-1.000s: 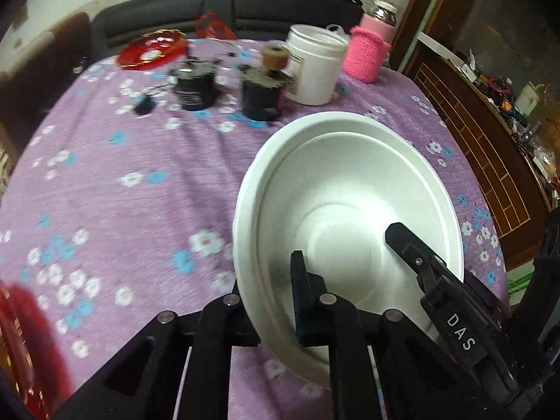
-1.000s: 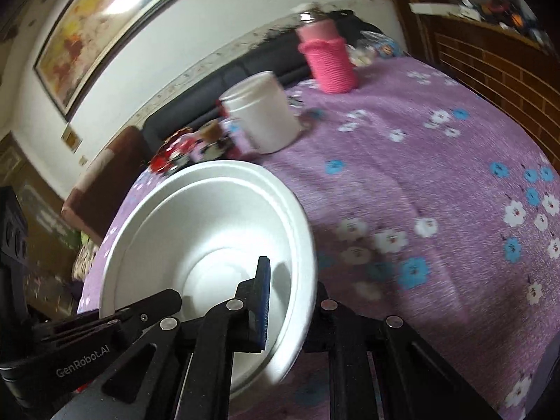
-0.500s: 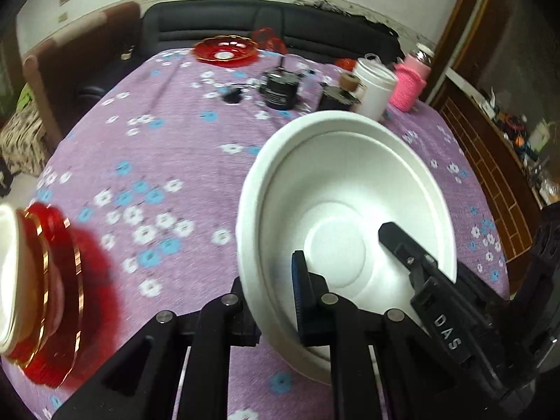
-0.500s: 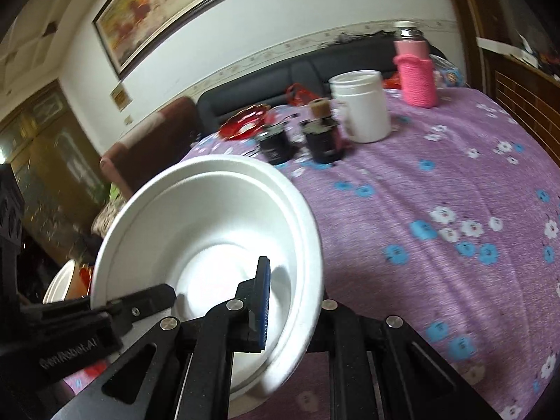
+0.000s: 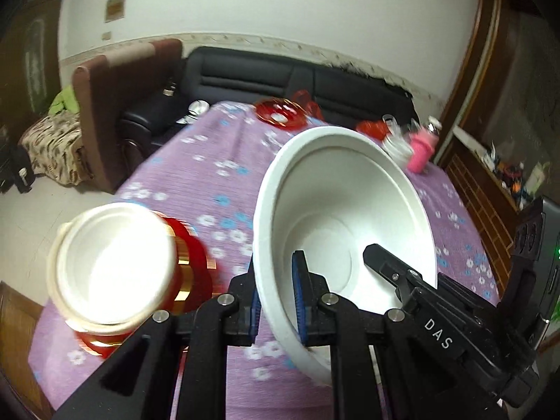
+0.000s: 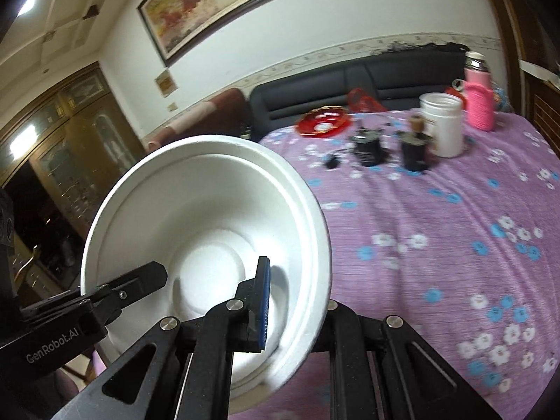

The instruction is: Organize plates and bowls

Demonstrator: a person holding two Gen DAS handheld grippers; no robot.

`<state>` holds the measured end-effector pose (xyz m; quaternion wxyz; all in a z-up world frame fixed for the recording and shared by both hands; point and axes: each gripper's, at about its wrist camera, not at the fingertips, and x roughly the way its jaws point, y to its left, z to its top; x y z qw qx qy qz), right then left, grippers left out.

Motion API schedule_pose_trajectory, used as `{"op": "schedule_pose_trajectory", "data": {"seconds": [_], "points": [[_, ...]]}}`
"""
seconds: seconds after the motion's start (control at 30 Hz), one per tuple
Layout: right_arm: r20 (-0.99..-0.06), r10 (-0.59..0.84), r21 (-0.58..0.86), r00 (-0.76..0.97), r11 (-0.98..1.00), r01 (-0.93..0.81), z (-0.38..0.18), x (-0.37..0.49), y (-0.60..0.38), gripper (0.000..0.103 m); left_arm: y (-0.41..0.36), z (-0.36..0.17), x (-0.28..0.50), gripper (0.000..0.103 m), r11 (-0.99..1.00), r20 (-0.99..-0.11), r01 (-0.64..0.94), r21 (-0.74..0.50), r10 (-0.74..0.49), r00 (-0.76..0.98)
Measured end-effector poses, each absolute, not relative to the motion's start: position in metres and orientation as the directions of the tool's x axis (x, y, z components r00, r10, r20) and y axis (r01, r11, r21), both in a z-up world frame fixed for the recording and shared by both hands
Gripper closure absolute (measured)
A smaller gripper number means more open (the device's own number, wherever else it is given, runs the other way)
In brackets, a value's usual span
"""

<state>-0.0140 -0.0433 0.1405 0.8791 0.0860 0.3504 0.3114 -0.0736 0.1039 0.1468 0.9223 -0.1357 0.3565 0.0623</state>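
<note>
— The white bowl?
— Matt, foam-like, smooth.
— The tablecloth?
— Woven cloth, slightly ribbed.
— The red plates?
— Glossy, with gold trim.

We see the bowl held above the tabletop between two pairs of tongs, the left tongs clamped on its left rim and the right tongs on its right rim, one pad inside and one outside each. To its left, at the tabletop's near left edge, another bowl sits on stacked plates. At the far side a plate lies left of two small jars, a tub and a bottle, with a sofa behind.
</note>
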Motion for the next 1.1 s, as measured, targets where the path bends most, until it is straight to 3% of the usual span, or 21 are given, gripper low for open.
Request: {"op": "schedule_pose_trajectory", "data": {"seconds": [0.37,0.9,1.1], "points": [[-0.572,0.678,0.320,0.462,0.703,-0.635,0.169,-0.048,0.074,0.089,0.205,0.158,-0.124,0.089,0.899,-0.656,-0.390,-0.199,0.174,0.735],[-0.700,0.606,0.283,0.378,0.722,-0.632,0.113,-0.038,0.143,0.089,0.259,0.115,-0.124,0.089,0.848,-0.738,-0.477,-0.230,0.168,0.654],[-0.699,0.592,0.241,0.401,0.723,-0.647,0.114,-0.042,0.150,0.089,0.266,0.110,-0.128,0.076,0.830,-0.739,-0.505,-0.236,0.184,0.648]]}}
